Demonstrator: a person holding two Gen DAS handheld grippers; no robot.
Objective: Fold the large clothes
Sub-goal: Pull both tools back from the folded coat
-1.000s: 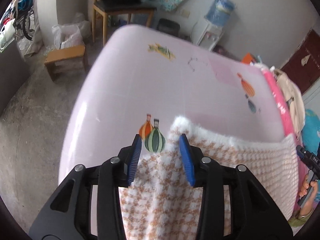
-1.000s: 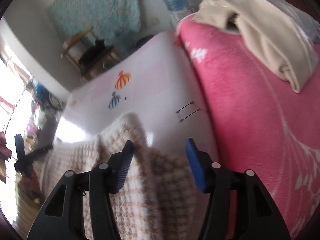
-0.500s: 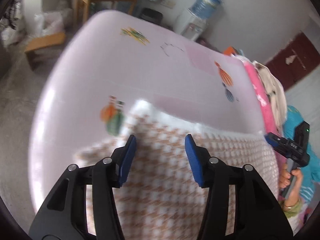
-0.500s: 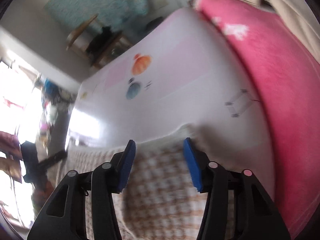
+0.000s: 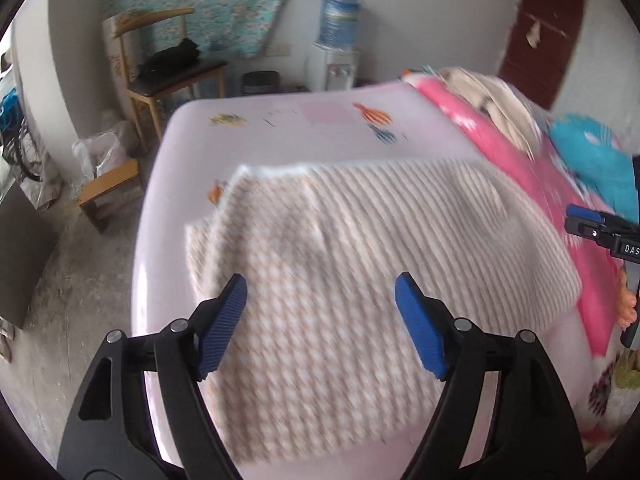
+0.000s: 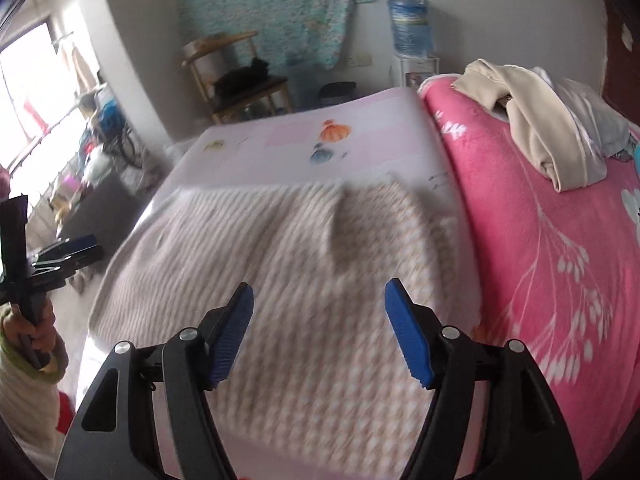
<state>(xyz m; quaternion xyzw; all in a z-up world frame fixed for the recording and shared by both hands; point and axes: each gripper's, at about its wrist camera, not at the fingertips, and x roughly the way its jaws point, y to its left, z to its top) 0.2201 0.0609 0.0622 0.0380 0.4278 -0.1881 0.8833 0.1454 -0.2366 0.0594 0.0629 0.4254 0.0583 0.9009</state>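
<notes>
A fuzzy white and tan houndstooth garment [image 5: 360, 248] [image 6: 304, 264] lies folded flat on the pale pink bed sheet [image 5: 280, 128] [image 6: 360, 124]. My left gripper [image 5: 320, 292] hovers above its near left part, jaws opening, nothing between the blue pads. My right gripper [image 6: 318, 300] hovers above its near right part, jaws opening too, with nothing held. Each gripper shows at the edge of the other view: the right gripper [image 5: 600, 232] at the far right, the left gripper [image 6: 60, 256] at the far left in a person's hand. Both views are motion blurred.
A pink blanket [image 6: 540, 240] covers the right side of the bed with a beige garment [image 6: 536, 120] piled on it. Beyond the bed stand a wooden chair [image 5: 168, 76], a water dispenser [image 5: 336, 44] and a low wooden stool [image 5: 108, 188].
Both grippers let go of the garment's far edge, opened wider and pulled back toward me and upward. The garment now lies flat on the sheet, folded over.
</notes>
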